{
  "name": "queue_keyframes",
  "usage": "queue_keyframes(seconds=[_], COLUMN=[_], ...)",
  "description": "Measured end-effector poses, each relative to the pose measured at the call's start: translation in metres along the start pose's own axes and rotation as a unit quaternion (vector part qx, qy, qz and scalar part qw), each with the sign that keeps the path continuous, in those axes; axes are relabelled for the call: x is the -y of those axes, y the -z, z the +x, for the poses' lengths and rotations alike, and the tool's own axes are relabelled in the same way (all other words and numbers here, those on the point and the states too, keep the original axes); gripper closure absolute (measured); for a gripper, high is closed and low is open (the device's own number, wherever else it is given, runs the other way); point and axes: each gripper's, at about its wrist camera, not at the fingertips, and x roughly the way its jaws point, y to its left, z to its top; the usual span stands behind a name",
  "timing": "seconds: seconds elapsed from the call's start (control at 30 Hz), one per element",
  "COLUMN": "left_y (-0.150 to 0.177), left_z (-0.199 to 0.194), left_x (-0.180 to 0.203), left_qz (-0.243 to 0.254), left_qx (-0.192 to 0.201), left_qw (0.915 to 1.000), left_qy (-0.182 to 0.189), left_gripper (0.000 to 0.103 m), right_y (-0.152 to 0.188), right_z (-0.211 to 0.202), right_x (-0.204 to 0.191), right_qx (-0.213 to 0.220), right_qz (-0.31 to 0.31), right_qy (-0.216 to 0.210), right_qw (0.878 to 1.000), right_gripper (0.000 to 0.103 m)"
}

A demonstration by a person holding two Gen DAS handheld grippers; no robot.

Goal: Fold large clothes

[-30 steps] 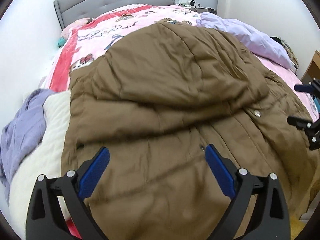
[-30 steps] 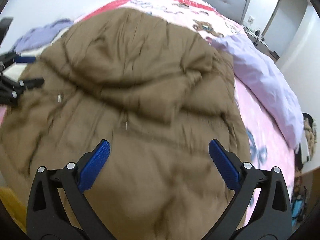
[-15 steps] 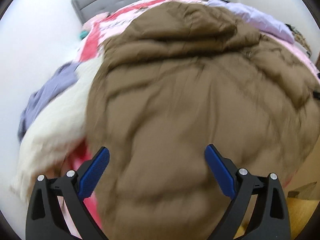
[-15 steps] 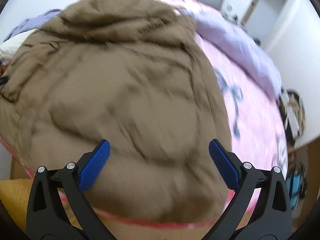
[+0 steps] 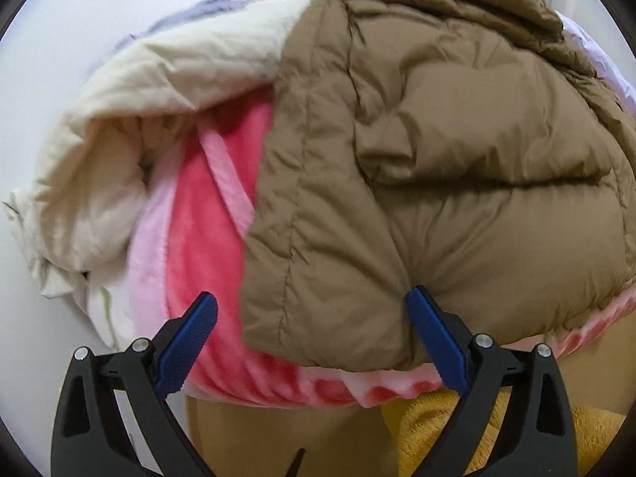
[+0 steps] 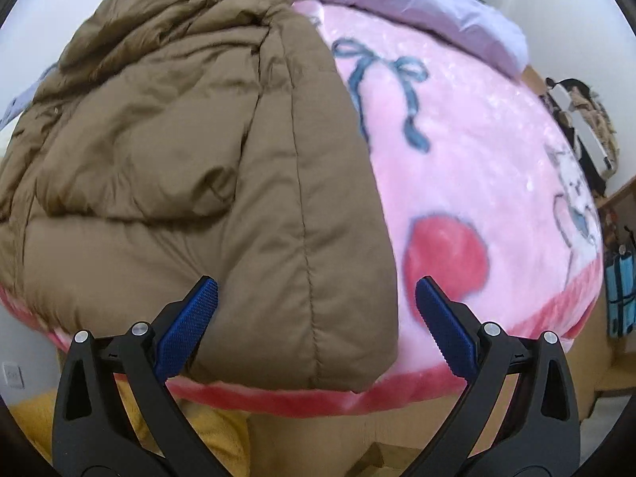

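Note:
A brown puffer coat (image 5: 437, 151) lies spread on the bed, its hem at the bed's near edge. My left gripper (image 5: 314, 342) is open, its blue pads either side of the coat's near left hem corner. In the right wrist view the coat (image 6: 190, 167) fills the left half. My right gripper (image 6: 314, 330) is open around the coat's near right hem corner. Neither gripper holds anything.
A pink and red fleece blanket (image 6: 477, 167) covers the bed. A cream quilted garment (image 5: 131, 127) lies left of the coat. A lilac garment (image 6: 417, 12) lies at the far right. A yellow cloth (image 5: 469, 429) lies below the bed edge.
Both grippers have pulled back and dropped from above the coat's middle to its near hem at the bed edge. Both stay open.

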Motion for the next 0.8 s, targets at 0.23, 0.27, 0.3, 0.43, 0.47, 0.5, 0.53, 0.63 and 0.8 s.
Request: queue_keyframes(seconds=[0.23, 0.27, 0.3, 0.43, 0.47, 0.5, 0.53, 0.63, 0.8], left_y=[0.001, 0.000, -0.003, -0.018, -0.018, -0.018, -0.019, -0.032, -0.083], left_z=[0.023, 0.025, 0.028, 0.021, 0.015, 0.008, -0.001, -0.036, -0.099], left_x=[-0.011, -0.013, -0.014, 0.003, 0.010, 0.016, 0.019, 0.004, -0.008], left_qz=[-0.023, -0.019, -0.016, 0.042, 0.065, 0.084, 0.097, 0.054, 0.030], left_qx=[-0.020, -0.022, -0.027, -0.043, -0.044, -0.043, -0.041, -0.018, 0.071], left_qw=[0.9992, 0.9992, 0.9992, 0.9980, 0.9969, 0.9955, 0.9941, 0.9975, 0.9944], left_qy=[0.024, 0.025, 0.026, 0.019, 0.005, -0.009, -0.025, -0.041, -0.071], left_gripper=[0.005, 0.005, 0.014, 0.070, 0.082, 0.087, 0.088, 0.088, 0.088], right_y=[0.001, 0.001, 0.000, -0.011, -0.015, -0.019, -0.023, -0.040, -0.081], right_z=[0.016, 0.018, 0.021, 0.012, 0.007, 0.000, -0.010, -0.042, -0.105], right_x=[0.008, 0.007, 0.006, -0.005, -0.013, -0.022, -0.031, -0.037, -0.051], right_qx=[-0.026, -0.029, -0.036, -0.047, -0.049, -0.049, -0.046, -0.035, 0.025], right_qz=[0.024, 0.024, 0.027, 0.030, 0.021, -0.001, -0.030, -0.034, -0.061], right_qy=[-0.030, -0.035, -0.046, -0.083, -0.076, -0.065, -0.053, -0.050, -0.047], right_qw=[0.999, 0.999, 0.998, 0.995, 0.996, 0.997, 0.997, 0.998, 0.997], right_gripper=[0.008, 0.016, 0.024, 0.081, 0.089, 0.091, 0.092, 0.092, 0.092])
